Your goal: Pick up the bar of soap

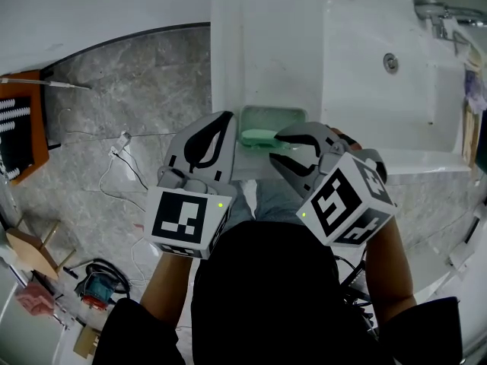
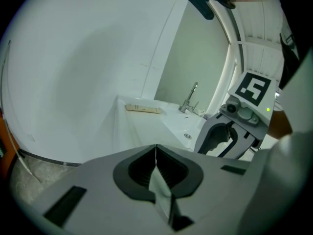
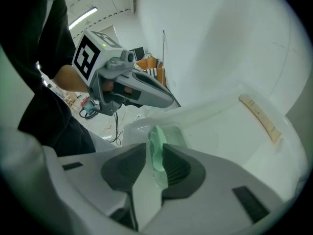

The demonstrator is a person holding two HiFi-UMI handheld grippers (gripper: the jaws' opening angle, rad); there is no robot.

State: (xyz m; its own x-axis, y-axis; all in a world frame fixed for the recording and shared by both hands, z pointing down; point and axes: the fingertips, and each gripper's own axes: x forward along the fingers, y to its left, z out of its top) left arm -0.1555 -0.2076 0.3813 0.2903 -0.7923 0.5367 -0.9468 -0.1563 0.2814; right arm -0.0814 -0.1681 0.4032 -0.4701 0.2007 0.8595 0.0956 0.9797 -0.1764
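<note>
Grips the pale green bar of soap (image 1: 259, 137) in the narrowly parted jaws of the right gripper (image 1: 275, 147), at centre of the head view, over the green soap dish (image 1: 274, 116) on the sink (image 1: 365, 90) rim. Holds the left gripper (image 2: 155, 151) just left, jaws together, empty.

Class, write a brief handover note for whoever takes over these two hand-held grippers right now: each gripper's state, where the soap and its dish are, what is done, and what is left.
Left gripper: jaws together, nothing between them, held beside the dish.
Right gripper: pads closed on the green bar of soap, held on edge.
Soap dish: on the front edge of the white sink counter, with the soap directly over it.
Done: soap gripped.
Left: I cannot tell whether the soap is clear of the dish, so lift it straight up and away.
</note>
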